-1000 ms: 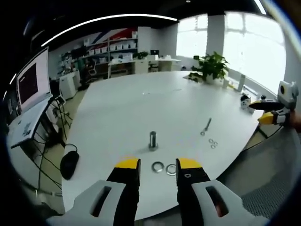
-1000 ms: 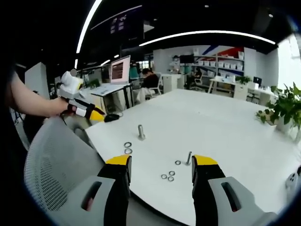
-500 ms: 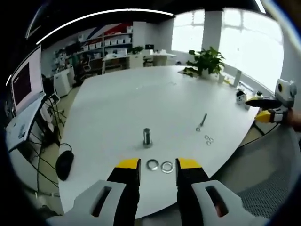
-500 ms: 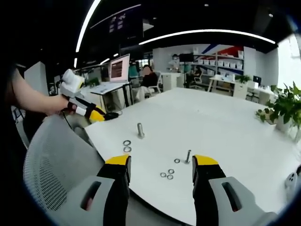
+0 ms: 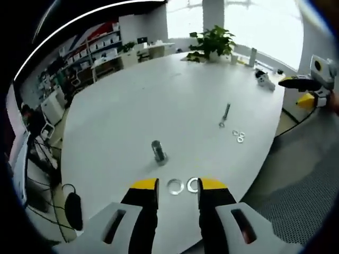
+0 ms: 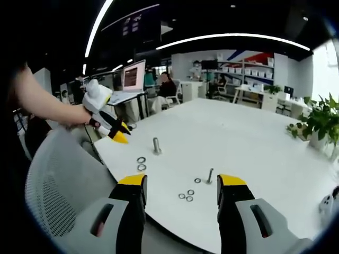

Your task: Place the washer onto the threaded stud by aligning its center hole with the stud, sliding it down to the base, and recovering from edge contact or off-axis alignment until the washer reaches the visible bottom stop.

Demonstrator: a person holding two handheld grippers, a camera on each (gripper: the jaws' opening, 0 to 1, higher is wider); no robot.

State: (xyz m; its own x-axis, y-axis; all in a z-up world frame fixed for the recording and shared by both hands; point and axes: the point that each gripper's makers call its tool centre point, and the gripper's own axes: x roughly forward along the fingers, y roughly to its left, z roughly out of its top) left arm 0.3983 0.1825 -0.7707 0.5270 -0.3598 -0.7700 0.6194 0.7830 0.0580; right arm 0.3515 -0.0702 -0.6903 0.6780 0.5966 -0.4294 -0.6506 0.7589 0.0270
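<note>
Left gripper view — threaded stud (image 5: 158,152) upright on the white tabletop (image 5: 159,95), bare, no washer on it; two washers (image 5: 175,186) lie flat side by side at 5 o'clock of the stud, just ahead of the left gripper (image 5: 177,186), whose yellow-tipped fingers (image 5: 144,185) stand apart and empty, angled down at the pair. A loose bolt (image 5: 225,114) and a cluster of small washers (image 5: 239,136) lie well apart at 2 o'clock; the right gripper (image 5: 296,83) hangs off the tabletop edge at far right. Judged: task at its start, pick-up, alignment and seating all left. Right gripper view — fingers (image 6: 132,182) spread wide, holding nothing, level above the near edge, a mesh chair back (image 6: 63,180) at 8 o'clock. The stud (image 6: 157,146) stands at 11 o'clock, the washer pair (image 6: 141,163) just below it; a person's forearm carries the left gripper (image 6: 117,133) tilted down beside them — its grip unreadable from this side.
</note>
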